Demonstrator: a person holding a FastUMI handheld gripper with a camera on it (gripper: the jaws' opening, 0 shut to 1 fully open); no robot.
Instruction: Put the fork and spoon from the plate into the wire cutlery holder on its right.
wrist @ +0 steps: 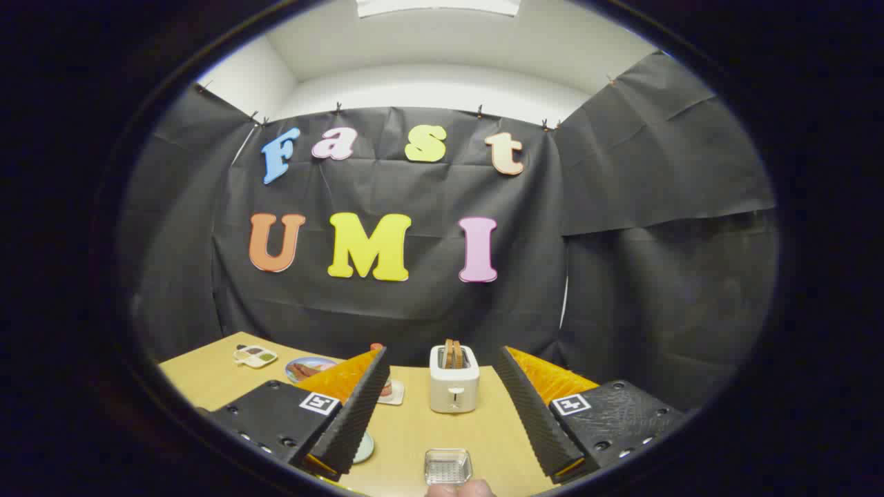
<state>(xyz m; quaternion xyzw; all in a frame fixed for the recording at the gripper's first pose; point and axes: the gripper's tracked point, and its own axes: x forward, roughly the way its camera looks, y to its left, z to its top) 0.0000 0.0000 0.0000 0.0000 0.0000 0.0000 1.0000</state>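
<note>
hovering above the tabletop, the gripper sits low in the frame with its two fingers spread wide apart, nothing between them touching either pad; jaws plainly open. left finger angles in from the lower left, right finger from the lower right, each with a small square marker on its body. in the gap between the fingers, near the bottom centre of the frame, stands the wire cutlery holder, a small square mesh basket seen from above; cannot tell whether anything is inside. just below it at the very bottom edge, a bit of a person's fingers shows. beyond the holder, centre frame and between the fingertips, a white toaster stands upright with brown slices poking from its slots. just beside the left finger's lower end, a sliver of a pale plate peeks out, mostly hidden by the finger; fork and spoon cannot be made out. further left of centre, a small card or tray lies partly behind the left fingertip, then a round dish with food, and toward the left of the frame a small compartment tray. all rest on a tan table.
</note>
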